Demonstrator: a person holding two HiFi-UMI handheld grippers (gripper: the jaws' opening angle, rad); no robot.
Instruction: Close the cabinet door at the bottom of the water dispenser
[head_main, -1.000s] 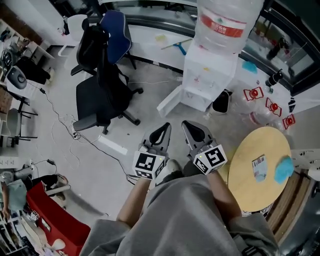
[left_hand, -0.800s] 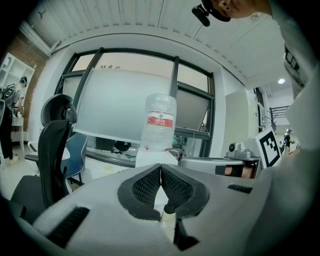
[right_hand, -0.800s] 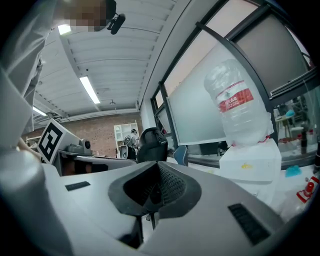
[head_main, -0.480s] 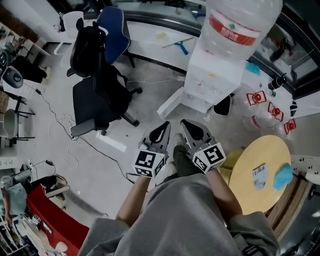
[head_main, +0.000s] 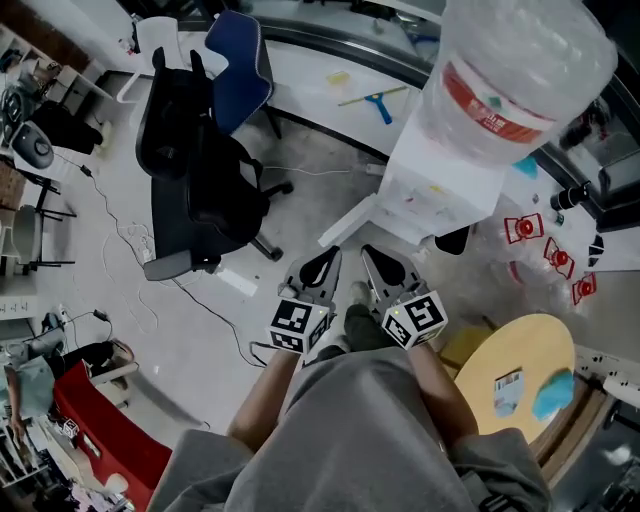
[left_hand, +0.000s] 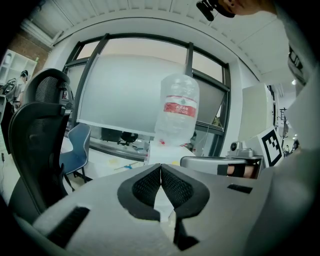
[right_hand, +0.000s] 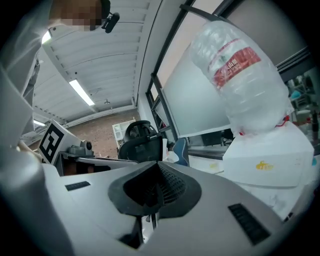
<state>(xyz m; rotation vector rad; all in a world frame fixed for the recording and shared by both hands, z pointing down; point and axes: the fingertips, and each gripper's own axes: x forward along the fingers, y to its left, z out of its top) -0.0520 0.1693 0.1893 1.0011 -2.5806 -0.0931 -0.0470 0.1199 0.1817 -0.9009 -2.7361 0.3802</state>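
The white water dispenser (head_main: 440, 195) carries a big clear bottle (head_main: 520, 85) with a red label. Its bottom cabinet door (head_main: 345, 222) stands swung out to the left over the floor. My left gripper (head_main: 322, 262) and right gripper (head_main: 385, 262) are held side by side in front of my lap, a short way from the door, touching nothing. Both are shut and empty. In the left gripper view the shut left gripper (left_hand: 160, 172) points at the bottle (left_hand: 177, 112). The right gripper view has the shut right gripper (right_hand: 159, 172) below the bottle (right_hand: 245, 85) and the dispenser top (right_hand: 270, 160).
A black office chair (head_main: 195, 180) and a blue chair (head_main: 238, 60) stand left of the dispenser. A round wooden table (head_main: 515, 375) is at my right. A black bin (head_main: 455, 240) sits beside the dispenser. Cables (head_main: 120, 225) trail on the floor; a red object (head_main: 85, 410) lies lower left.
The dispenser and bottle have grown larger and nearer in the head view. Both grippers stay shut, side by side, and have edged slightly towards the open door.
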